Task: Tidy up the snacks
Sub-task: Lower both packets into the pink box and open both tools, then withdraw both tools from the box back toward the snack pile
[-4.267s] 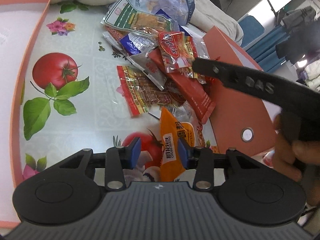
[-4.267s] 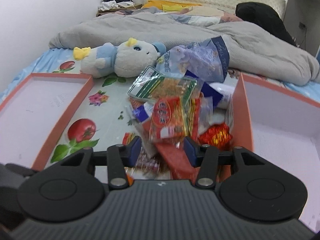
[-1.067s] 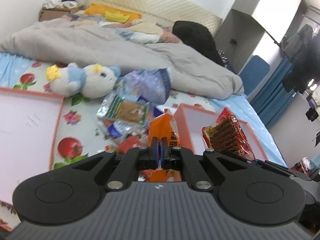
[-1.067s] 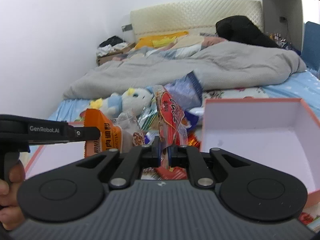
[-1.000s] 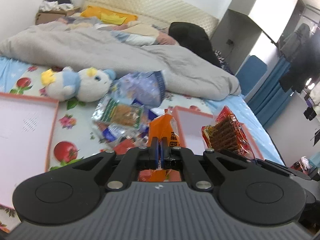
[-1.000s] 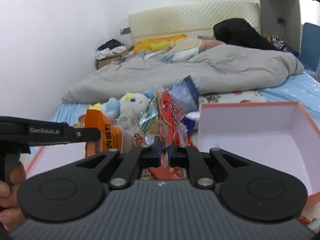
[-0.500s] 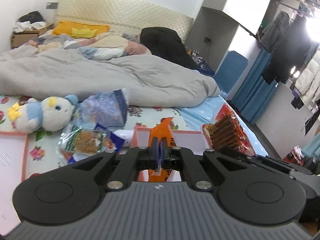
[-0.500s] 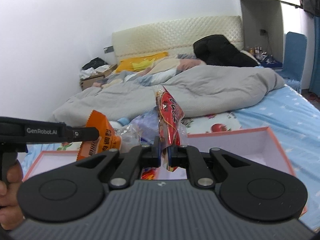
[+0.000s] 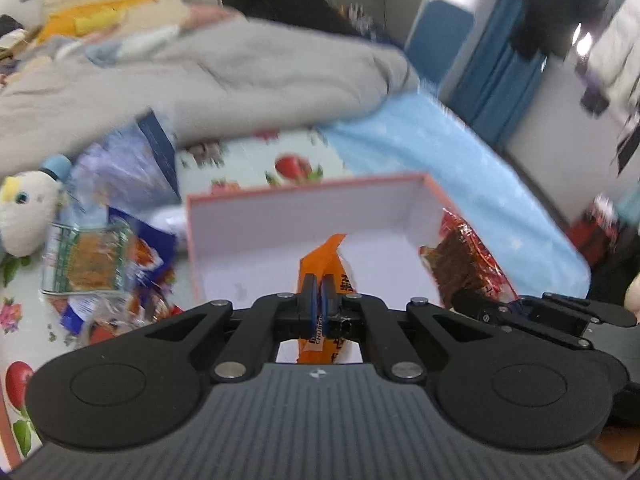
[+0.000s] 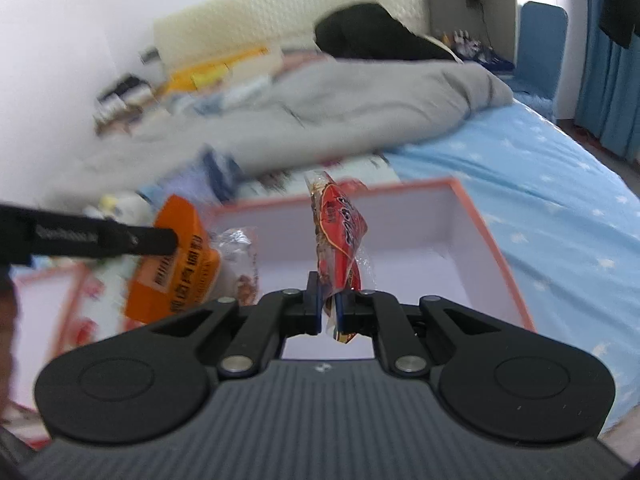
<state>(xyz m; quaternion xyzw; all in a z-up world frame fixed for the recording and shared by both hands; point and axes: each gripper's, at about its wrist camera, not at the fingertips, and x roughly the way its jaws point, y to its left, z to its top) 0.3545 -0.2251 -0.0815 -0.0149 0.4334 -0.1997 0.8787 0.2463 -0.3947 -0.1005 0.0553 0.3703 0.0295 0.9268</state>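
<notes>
My left gripper (image 9: 319,294) is shut on an orange snack packet (image 9: 326,262), held above the inside of the orange-rimmed white box (image 9: 260,240). The red snack packet (image 9: 464,264) hangs at the right of that view. In the right wrist view my right gripper (image 10: 328,304) is shut on that red snack packet (image 10: 340,228) over the same box (image 10: 424,236). The orange packet (image 10: 176,268) shows at left there, under a black finger of the left gripper. Both views are blurred by motion.
A heap of snack bags (image 9: 104,252) lies left of the box beside a plush toy (image 9: 24,216). A grey blanket (image 9: 200,80) covers the bed behind. A second orange-rimmed box (image 10: 44,312) sits at far left. Blue sheet (image 10: 560,208) lies right of the box.
Both grippers have swung right and dipped, each with its packet. The orange-rimmed box now fills the middle of both views, seen from above; the snack heap has slid to the left.
</notes>
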